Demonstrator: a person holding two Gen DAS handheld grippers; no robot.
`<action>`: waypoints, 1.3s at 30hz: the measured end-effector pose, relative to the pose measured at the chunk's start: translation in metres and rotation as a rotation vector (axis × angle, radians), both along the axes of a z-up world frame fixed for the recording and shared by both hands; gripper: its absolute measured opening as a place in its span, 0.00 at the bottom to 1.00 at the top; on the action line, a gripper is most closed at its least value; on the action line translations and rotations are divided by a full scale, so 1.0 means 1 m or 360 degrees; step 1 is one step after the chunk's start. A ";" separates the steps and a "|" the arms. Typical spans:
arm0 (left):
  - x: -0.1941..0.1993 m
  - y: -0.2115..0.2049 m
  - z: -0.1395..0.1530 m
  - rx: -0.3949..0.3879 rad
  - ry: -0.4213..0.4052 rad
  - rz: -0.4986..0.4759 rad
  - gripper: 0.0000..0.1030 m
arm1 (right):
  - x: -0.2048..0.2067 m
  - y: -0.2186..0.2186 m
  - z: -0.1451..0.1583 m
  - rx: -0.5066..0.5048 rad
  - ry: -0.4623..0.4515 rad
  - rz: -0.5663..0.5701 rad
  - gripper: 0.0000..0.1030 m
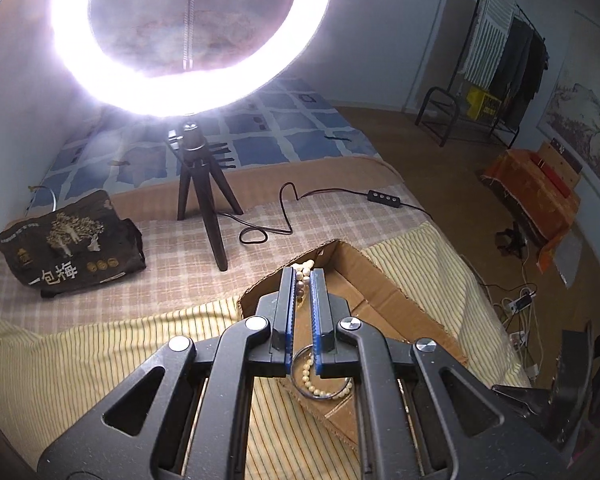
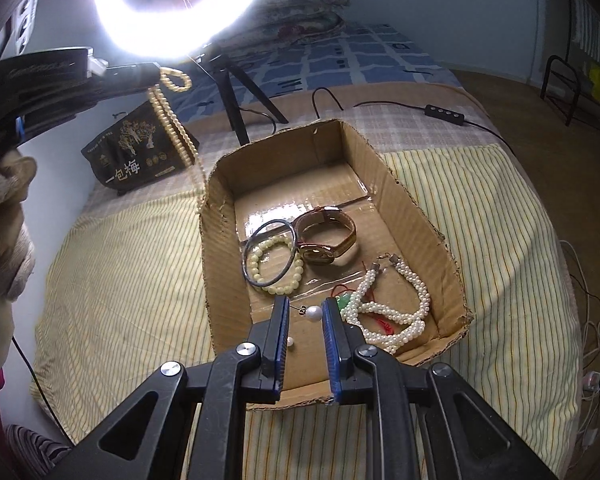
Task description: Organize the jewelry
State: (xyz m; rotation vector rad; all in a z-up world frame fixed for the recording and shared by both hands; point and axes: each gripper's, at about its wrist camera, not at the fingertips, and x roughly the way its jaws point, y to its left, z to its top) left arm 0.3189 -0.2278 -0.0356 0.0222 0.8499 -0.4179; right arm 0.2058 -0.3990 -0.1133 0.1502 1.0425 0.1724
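A shallow cardboard box (image 2: 416,204) lies on the striped bedcover. In it are a metal bangle (image 2: 250,245), a cream bead bracelet (image 2: 296,276), a brown strap watch (image 2: 342,236), white pearl bracelets (image 2: 392,312) and a pearl earring (image 2: 313,313). My left gripper (image 1: 304,274) is shut on a long cream bead necklace (image 2: 172,128) and holds it high above the box's left side; the strand hangs down. My right gripper (image 2: 306,306) is open over the box's near end, its fingers on either side of the pearl earring.
A lit ring light on a black tripod (image 2: 236,92) stands behind the box, its cable and switch (image 2: 444,113) trailing right. A dark printed bag (image 2: 136,156) sits at the left. Floor with power strips and cables (image 1: 520,304) lies to the right.
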 end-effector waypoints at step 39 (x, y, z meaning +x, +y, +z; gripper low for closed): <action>0.021 -0.015 -0.055 0.0068 0.0157 0.0003 0.47 | 0.007 0.005 -0.019 -0.0135 0.0033 -0.0028 0.79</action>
